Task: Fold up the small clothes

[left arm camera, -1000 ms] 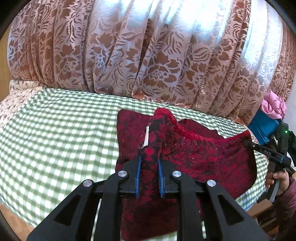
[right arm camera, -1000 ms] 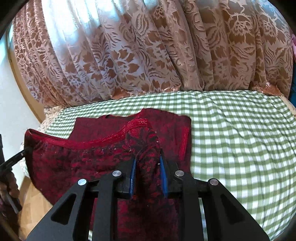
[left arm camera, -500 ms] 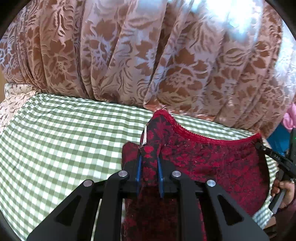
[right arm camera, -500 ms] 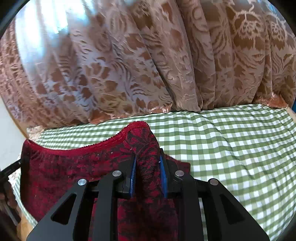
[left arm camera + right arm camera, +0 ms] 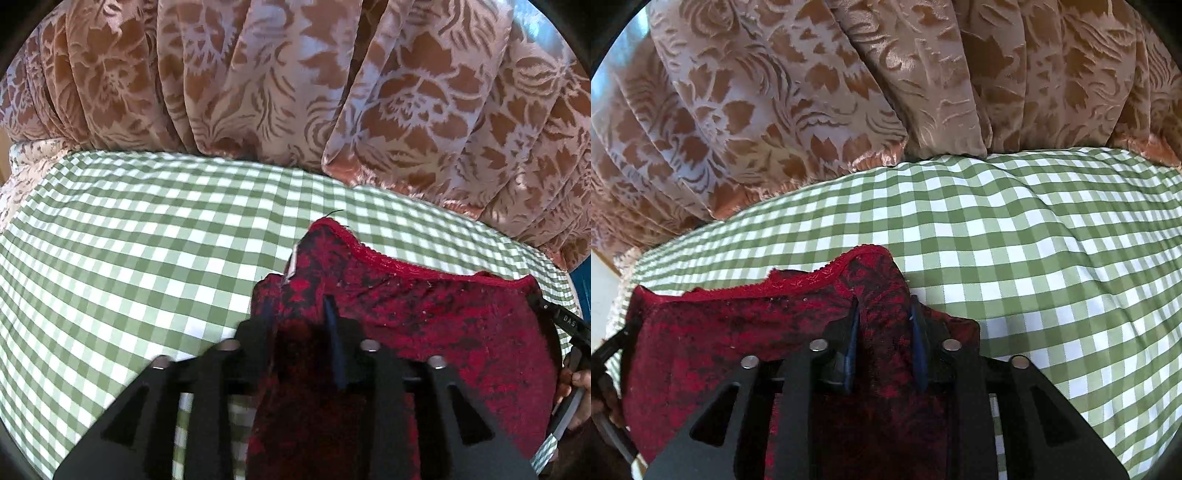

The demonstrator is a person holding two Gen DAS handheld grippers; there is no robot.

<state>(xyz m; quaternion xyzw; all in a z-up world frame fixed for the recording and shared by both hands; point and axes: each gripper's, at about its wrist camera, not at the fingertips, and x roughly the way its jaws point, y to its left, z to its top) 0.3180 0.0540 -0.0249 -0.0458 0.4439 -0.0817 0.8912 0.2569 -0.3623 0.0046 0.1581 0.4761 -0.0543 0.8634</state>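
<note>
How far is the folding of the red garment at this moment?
Done: nothing looks finished; no fold lies flat. In hand: the left gripper and the right gripper each pinch a corner of the red garment, holding its trimmed edge stretched above the checked cloth. Left: laying the garment down and folding it.

red garment | raised edge carried from over its own near half toward the brown curtain, lower layer now covered | left gripper, right gripper | both advanced toward curtain, which looms larger
</note>
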